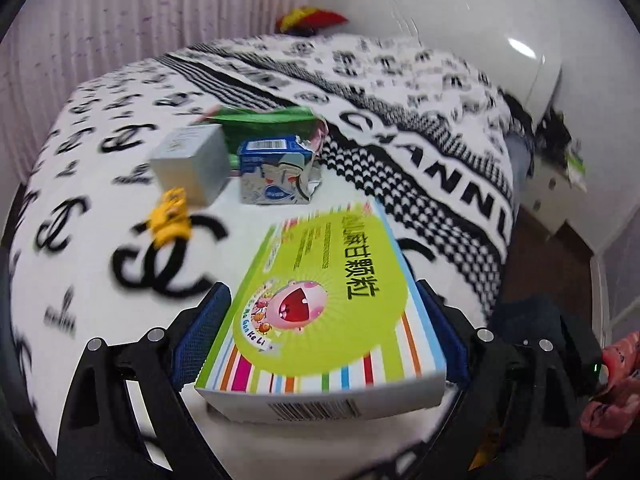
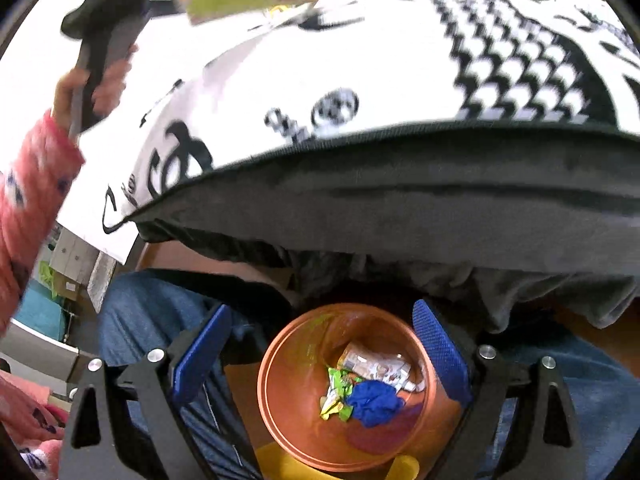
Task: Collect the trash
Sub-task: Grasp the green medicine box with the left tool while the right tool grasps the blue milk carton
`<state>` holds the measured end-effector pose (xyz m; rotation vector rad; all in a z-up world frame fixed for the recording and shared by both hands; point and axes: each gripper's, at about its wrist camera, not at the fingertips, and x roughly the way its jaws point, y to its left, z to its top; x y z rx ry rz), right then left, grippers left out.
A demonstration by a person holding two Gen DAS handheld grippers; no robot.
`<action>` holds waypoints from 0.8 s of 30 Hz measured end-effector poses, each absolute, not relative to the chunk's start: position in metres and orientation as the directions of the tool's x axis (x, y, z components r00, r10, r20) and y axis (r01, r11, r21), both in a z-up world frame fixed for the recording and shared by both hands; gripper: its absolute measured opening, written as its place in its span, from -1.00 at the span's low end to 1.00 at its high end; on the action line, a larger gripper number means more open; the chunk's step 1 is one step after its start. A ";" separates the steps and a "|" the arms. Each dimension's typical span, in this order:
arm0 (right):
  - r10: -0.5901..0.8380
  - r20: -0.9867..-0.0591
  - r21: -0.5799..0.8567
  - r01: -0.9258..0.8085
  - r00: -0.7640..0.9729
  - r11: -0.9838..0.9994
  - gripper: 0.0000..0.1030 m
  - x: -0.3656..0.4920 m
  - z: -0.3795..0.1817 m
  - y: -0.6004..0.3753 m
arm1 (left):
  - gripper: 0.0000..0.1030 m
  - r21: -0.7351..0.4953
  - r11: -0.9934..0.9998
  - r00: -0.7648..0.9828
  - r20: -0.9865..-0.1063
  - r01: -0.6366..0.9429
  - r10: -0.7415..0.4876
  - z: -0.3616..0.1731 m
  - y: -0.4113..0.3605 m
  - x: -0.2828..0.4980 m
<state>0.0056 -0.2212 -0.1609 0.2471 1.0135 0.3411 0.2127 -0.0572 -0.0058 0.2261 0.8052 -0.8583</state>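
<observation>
My left gripper (image 1: 322,300) is shut on a green and striped medicine box (image 1: 324,304), held just above the black-and-white patterned cloth (image 1: 100,184). Beyond it on the cloth lie a crumpled blue and white carton (image 1: 276,172), a grey box (image 1: 190,160), a green wrapper (image 1: 268,124) and a small yellow wrapper (image 1: 170,220). My right gripper (image 2: 322,344) is open and empty, hovering over an orange bin (image 2: 304,432) on the floor. The bin holds a blue scrap (image 2: 374,402), a green wrapper (image 2: 338,396) and a crumpled carton (image 2: 376,366).
The cloth's dark edge (image 2: 400,200) overhangs the bin. The person's pink-sleeved arm (image 2: 28,200) holds the left gripper at the upper left of the right wrist view. A white cabinet (image 1: 560,184) stands at right, and a red and yellow object (image 1: 312,20) lies at the far edge.
</observation>
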 end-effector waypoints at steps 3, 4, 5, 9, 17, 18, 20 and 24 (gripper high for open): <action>0.395 -0.737 0.364 -0.171 0.549 0.916 0.76 0.008 -0.134 -0.234 | -0.10 -0.158 0.677 0.426 -0.670 0.719 -0.609 0.002 -0.028 0.180; 0.398 -0.721 0.367 -0.175 0.568 0.914 0.76 0.011 -0.126 -0.238 | -0.12 -0.173 0.707 0.454 -0.657 0.686 -0.602 0.004 -0.014 0.171; 0.402 -0.701 0.371 -0.180 0.589 0.911 0.76 0.016 -0.116 -0.242 | -0.17 -0.184 0.717 0.464 -0.650 0.672 -0.602 0.004 -0.007 0.167; 0.398 -0.653 0.372 -0.185 0.644 0.910 0.76 0.049 -0.087 -0.247 | -0.81 -0.275 0.754 0.450 -0.663 0.597 -0.598 -0.017 0.019 0.171; 0.488 -0.576 0.467 -0.227 0.656 0.855 0.76 0.096 -0.067 -0.233 | -0.72 -0.378 0.714 0.392 -0.640 0.589 -0.661 -0.050 0.019 0.164; 0.483 -0.580 0.461 -0.224 0.656 0.858 0.76 0.099 -0.067 -0.231 | -0.40 -0.367 0.718 0.404 -0.637 0.591 -0.657 -0.047 0.020 0.162; 0.486 -0.586 0.458 -0.230 0.649 0.859 0.76 0.100 -0.066 -0.226 | 0.10 -0.350 0.725 0.424 -0.629 0.593 -0.651 -0.043 0.023 0.157; 0.487 -0.587 0.448 -0.242 0.647 0.861 0.76 0.097 -0.062 -0.217 | 0.40 -0.395 0.688 0.392 -0.604 0.609 -0.694 -0.040 0.029 0.153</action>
